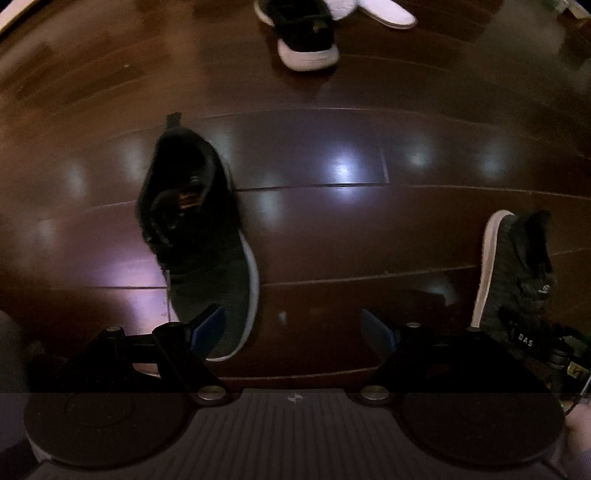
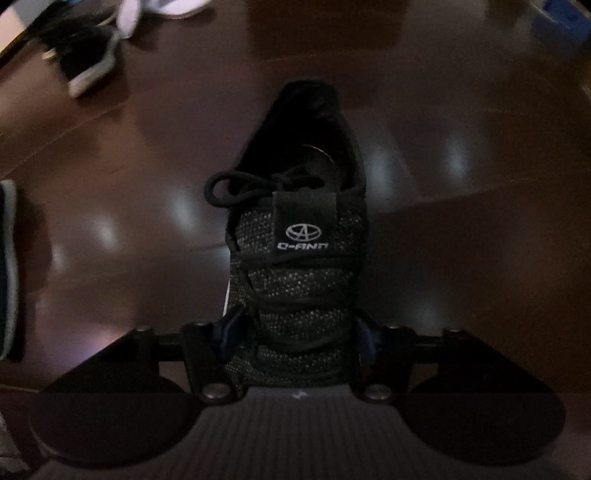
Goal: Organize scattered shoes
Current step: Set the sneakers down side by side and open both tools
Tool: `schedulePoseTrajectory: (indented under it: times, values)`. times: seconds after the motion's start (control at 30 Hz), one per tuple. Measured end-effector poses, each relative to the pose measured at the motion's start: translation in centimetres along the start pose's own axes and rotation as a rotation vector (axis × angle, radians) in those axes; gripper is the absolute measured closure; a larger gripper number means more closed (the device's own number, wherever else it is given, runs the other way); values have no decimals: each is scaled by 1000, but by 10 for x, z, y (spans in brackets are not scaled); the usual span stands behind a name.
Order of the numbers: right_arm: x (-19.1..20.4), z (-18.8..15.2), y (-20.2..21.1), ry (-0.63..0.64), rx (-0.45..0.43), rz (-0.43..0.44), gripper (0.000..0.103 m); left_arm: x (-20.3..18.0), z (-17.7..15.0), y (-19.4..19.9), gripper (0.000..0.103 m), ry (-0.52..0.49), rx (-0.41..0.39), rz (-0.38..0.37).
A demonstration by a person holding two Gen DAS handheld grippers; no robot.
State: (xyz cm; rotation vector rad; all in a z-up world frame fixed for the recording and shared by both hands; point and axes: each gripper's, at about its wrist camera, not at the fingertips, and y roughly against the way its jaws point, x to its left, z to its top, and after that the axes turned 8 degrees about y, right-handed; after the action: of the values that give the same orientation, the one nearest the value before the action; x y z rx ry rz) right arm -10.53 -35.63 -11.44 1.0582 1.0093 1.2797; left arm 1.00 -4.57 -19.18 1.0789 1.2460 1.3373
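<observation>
In the left wrist view a plain black sneaker (image 1: 199, 240) with a pale sole lies on the dark wood floor, toe towards me. My left gripper (image 1: 291, 326) is open above the floor, and its left finger (image 1: 210, 325) overlaps the sneaker's toe. At the right edge stands a black knit sneaker (image 1: 517, 273). In the right wrist view that knit sneaker (image 2: 303, 277), with a logo tab on its tongue, fills the centre. My right gripper (image 2: 297, 332) is shut on its forefoot, a blue pad (image 2: 229, 328) pressed to each side.
Farther away lie a black shoe with a white sole (image 1: 306, 33) and a white shoe (image 1: 388, 14), also seen as the black shoe (image 2: 88, 62) at top left. The plain sneaker's sole edge (image 2: 9, 266) shows at the left border. Glossy floor boards (image 1: 369, 221) stretch between them.
</observation>
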Motion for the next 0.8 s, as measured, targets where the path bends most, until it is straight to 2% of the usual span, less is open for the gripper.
schedulePoseTrajectory:
  times: [0.2, 0.3, 0.47, 0.6, 0.8]
  values:
    - [33, 21, -23, 45, -23, 60, 42, 24, 9, -2, 18, 52, -21, 9]
    - [49, 37, -25, 70, -33, 83, 42, 43, 15, -4, 18, 92, -56, 47]
    - [86, 63, -33, 94, -45, 149, 42, 73, 22, -6, 18, 184, -48, 51]
    - [105, 76, -51, 137, -42, 167, 42, 90, 28, -1, 18, 242, -39, 48]
    - [132, 90, -72, 238, -46, 183, 42, 100, 31, 3, 18, 277, -41, 35]
